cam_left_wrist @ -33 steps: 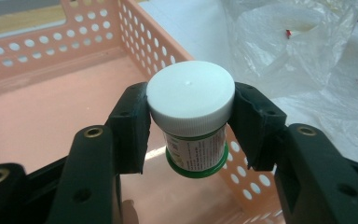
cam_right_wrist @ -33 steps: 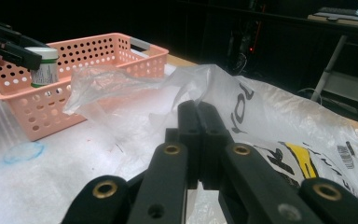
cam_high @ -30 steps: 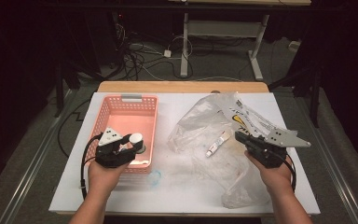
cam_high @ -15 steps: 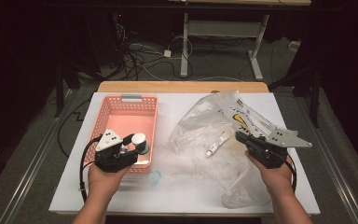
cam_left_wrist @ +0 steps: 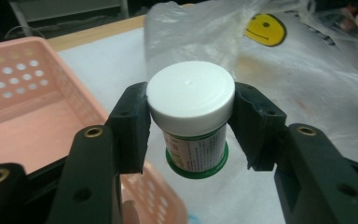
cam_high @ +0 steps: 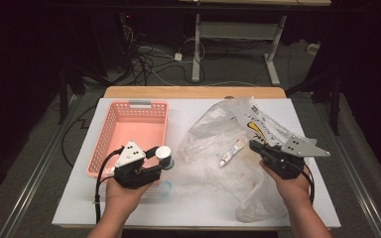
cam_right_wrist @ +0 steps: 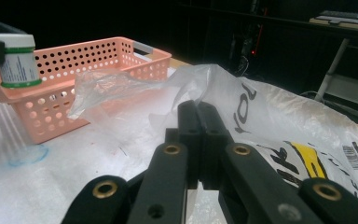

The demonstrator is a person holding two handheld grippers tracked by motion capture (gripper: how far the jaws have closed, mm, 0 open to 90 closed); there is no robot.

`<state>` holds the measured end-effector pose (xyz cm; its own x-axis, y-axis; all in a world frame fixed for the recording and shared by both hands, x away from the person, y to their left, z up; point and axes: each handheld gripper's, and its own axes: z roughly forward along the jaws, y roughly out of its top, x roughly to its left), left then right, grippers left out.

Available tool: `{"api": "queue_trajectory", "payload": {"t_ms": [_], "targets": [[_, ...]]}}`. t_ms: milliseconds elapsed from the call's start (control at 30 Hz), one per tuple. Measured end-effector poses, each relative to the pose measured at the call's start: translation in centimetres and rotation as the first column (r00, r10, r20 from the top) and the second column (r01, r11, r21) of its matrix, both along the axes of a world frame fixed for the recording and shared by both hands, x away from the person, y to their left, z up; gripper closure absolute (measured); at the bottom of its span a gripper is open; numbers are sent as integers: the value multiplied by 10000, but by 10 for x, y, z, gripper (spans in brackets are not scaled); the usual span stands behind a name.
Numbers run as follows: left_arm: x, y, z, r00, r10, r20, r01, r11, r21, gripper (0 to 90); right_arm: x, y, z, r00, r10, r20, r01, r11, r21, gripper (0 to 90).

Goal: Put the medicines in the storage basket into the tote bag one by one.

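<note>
**Jar held beside the basket, bag pinned by the other hand**

High view shows the left tool (cam_high: 162, 159) clenched on a small white-capped jar (cam_high: 164, 156), its two jaws pressing the cap from either side. The left gripper view confirms the grip: the jar (cam_left_wrist: 192, 125) hangs upright between the pads, white cap on top, green-rimmed base below, clear of the tabletop (cam_high: 193, 203).

The jar sits just off the near right corner of the pink basket (cam_high: 110, 136), over the bare tabletop rather than over the basket floor. That is the relation the next move turns on: the basket lies to the left of the jar and away from the person, so the left hand, by far the nearer one, would only need a short carry over the basket's right wall. The jar's long axis stands vertical, which should suit a straight set-down.

The right tool (cam_high: 256, 147) is clenched shut near the right edge of the tabletop, its jaws together in the right gripper view, resting at the crumpled clear plastic bag (cam_high: 213, 124); whether it pinches the film I cannot tell. A small tube (cam_high: 229, 154) lies on the bag between the two hands.
</note>
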<state>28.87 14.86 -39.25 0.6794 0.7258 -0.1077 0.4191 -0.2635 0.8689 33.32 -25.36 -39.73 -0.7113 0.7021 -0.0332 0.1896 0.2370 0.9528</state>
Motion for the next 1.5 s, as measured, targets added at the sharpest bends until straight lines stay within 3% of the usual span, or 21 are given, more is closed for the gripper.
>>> {"api": "queue_trajectory", "payload": {"t_ms": [333, 600, 900, 1033, 1500], "targets": [[-5, -31, -15, 9954, -900, -316, 905, 9958, 136, 485, 0, 0, 0, 10000, 42, -8, -42, 10000, -11, 900], [-5, -49, -26, 9915, -1228, -421, 1242, 9917, 325, 484, 0, 1, 1, 10000, 63, 26, -63, 10000, -22, 900], [-3, -74, -42, 9800, -1868, -687, 1904, 9804, 499, 483, 0, 0, 2, 10000, 93, -7, -93, 9998, 156, 900], [1, -82, -43, 9785, -1962, -630, 1999, 9780, 592, 484, 0, -1, 2, 10000, 79, 5, -79, 9999, 141, 900], [17, -105, -41, 9759, -2150, -376, 2161, 9759, 294, 483, 1, 0, 1, 10000, 49, -32, -48, 10000, 74, 900]]}}
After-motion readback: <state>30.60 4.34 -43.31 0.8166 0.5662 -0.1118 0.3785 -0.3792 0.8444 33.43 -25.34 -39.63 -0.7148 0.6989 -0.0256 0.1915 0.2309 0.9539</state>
